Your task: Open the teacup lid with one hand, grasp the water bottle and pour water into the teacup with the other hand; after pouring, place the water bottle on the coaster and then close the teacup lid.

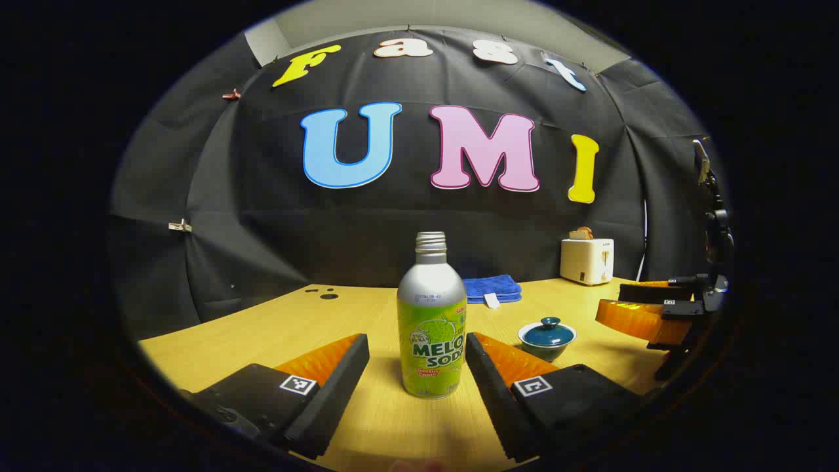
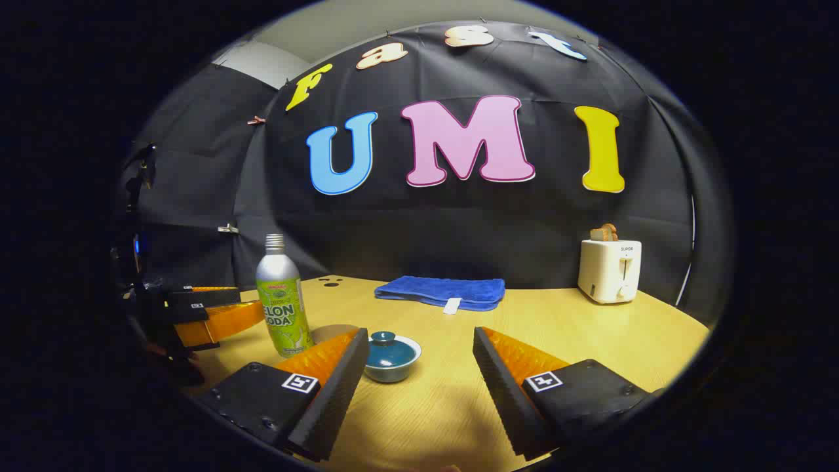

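My left gripper [image 1: 417, 357] stands wide open, empty, its fingers flanking the uncapped silver-and-green metal water bottle [image 1: 431, 321] upright on the wooden table [image 1: 262, 334], lined up, I judge, for a grasp. To its right sits the small teal lidded teacup [image 2: 391, 354], lid on. My right gripper [image 2: 419, 367], equally spread and holding nothing, faces that cup, presumably to lift the lid. A brown round coaster [image 2: 331, 332] seems to lie just beside the bottle.

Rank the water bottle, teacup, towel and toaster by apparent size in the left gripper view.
1. Water bottle, much the largest, but it stands nearest the camera.
2. Toaster and towel look about alike; both lie far back, so no ranking.
3. Teacup, slightly smaller than those.
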Demonstrator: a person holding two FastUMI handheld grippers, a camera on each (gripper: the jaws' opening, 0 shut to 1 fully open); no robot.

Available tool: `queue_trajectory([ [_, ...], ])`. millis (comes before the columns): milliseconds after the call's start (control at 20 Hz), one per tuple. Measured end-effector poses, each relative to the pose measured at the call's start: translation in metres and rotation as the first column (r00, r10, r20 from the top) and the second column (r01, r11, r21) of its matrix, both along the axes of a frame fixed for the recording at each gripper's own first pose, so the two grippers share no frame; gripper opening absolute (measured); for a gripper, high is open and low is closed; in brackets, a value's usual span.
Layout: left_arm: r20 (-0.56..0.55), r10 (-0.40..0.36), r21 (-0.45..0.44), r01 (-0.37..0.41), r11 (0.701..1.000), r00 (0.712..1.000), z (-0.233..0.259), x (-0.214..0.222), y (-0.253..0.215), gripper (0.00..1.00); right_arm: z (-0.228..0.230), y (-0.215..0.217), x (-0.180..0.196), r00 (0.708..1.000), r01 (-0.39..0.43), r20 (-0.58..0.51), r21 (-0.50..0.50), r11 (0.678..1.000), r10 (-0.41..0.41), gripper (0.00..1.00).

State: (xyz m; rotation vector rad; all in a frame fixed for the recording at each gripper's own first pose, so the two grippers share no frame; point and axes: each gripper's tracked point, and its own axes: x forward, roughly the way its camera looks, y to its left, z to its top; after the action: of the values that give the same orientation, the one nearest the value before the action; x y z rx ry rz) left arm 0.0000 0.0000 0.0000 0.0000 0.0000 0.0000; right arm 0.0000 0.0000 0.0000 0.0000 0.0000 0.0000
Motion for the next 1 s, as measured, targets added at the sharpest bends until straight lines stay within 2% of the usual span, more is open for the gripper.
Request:
queue_trajectory([
  [800,-0.001,0.001,-0.002,-0.001,1.0,1.0,0.0,0.0,0.0,0.94,-0.001,0.001,0.003,1.0,-0.002,0.0,-0.001,1.0,0.002,0.99],
  [1000,-0.001,0.001,-0.001,-0.001,1.0,1.0,-0.001,0.001,0.0,0.94,-0.004,0.021,0.018,0.997,-0.08,-0.012,0.002,0.997,0.08,0.98],
])
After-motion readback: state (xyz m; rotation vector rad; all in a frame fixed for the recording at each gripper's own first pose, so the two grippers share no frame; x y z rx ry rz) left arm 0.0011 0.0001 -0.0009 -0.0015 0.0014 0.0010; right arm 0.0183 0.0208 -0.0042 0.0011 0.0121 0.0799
